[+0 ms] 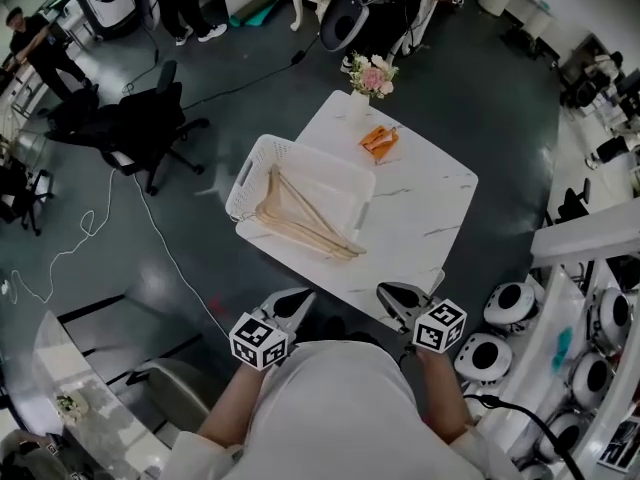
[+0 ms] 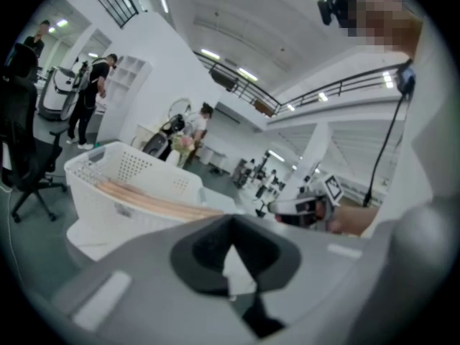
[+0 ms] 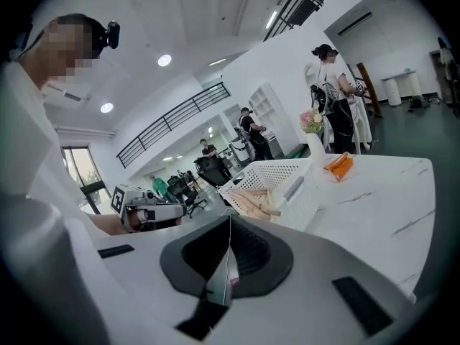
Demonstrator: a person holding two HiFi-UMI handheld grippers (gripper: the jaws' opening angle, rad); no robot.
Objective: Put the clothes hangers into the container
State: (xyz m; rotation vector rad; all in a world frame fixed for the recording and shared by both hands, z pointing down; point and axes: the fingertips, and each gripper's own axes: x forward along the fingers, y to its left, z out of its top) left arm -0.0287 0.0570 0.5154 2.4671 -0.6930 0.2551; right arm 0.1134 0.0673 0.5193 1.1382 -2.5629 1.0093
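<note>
Dark, glossy floor surrounds a white worktop (image 1: 430, 208) with faint marble veins. On it stands a white perforated plastic container (image 1: 262, 153), and the pale wooden clothes hangers (image 1: 300, 218) lie inside it. At the near edge, the left hand-held gripper (image 1: 303, 295) and the right hand-held gripper (image 1: 386, 291) both have their jaws together, holding nothing.

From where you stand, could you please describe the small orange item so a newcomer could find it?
Find the white marble table. At its far corner stands a flower vase; the orange item lies beside it, the only bright thing flat on the top.
</note>
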